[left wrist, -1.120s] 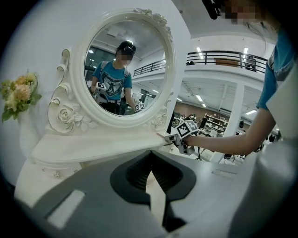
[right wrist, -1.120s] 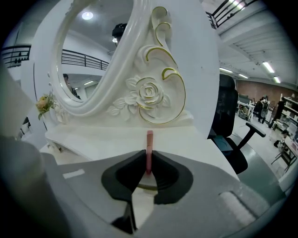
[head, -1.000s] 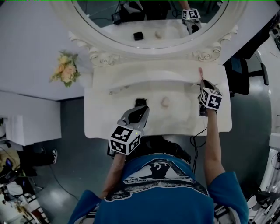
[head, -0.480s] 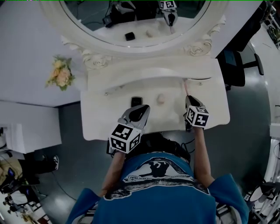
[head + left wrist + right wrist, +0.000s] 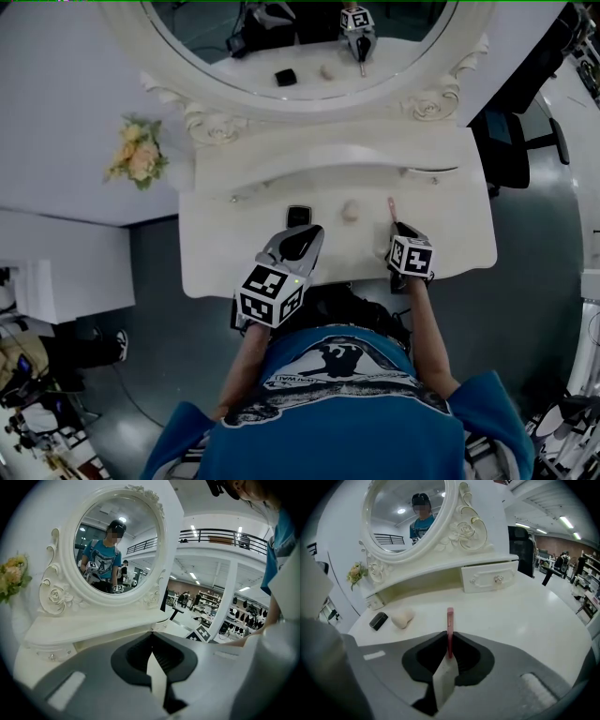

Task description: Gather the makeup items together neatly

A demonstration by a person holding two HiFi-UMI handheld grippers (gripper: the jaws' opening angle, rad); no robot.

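Stick [image 5: 450, 619] (pink) tight in R hand-held gripper [image 5: 449, 635]; L hand-held gripper [image 5: 151, 637] closed, empty.

A small black case [image 5: 298, 215] lies flat on the desk [image 5: 459, 246], with a beige sponge [image 5: 352, 210] near it on the right. Further right, a thin pink stick [image 5: 450, 620] points to the far side, its near end clamped in the jaws of the right gripper [image 5: 449, 637].
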